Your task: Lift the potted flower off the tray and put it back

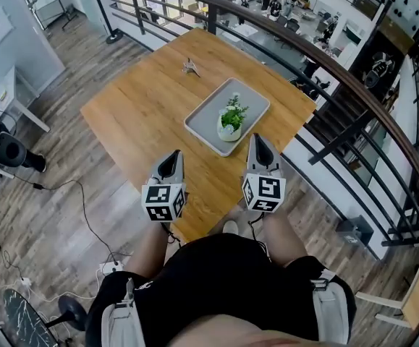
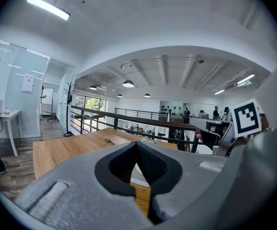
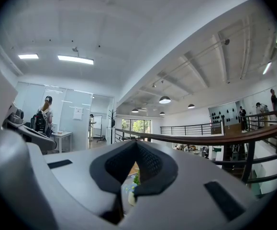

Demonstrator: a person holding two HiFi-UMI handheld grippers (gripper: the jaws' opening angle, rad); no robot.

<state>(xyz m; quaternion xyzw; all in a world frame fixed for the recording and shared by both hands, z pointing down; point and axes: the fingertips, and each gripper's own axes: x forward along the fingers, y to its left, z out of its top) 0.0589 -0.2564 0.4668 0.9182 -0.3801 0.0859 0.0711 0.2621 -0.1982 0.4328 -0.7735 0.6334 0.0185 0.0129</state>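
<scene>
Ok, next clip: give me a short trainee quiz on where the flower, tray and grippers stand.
1. True or false: the potted flower stands on the tray.
2. The right gripper holds: A the flower, B the tray, C nothing.
3. Fill in: the left gripper has its jaws ___.
Key: 1 true; 2 C; 3 shut.

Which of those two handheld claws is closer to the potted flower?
The right gripper: its tip is beside the tray holding the potted flower; the left gripper is farther.
</scene>
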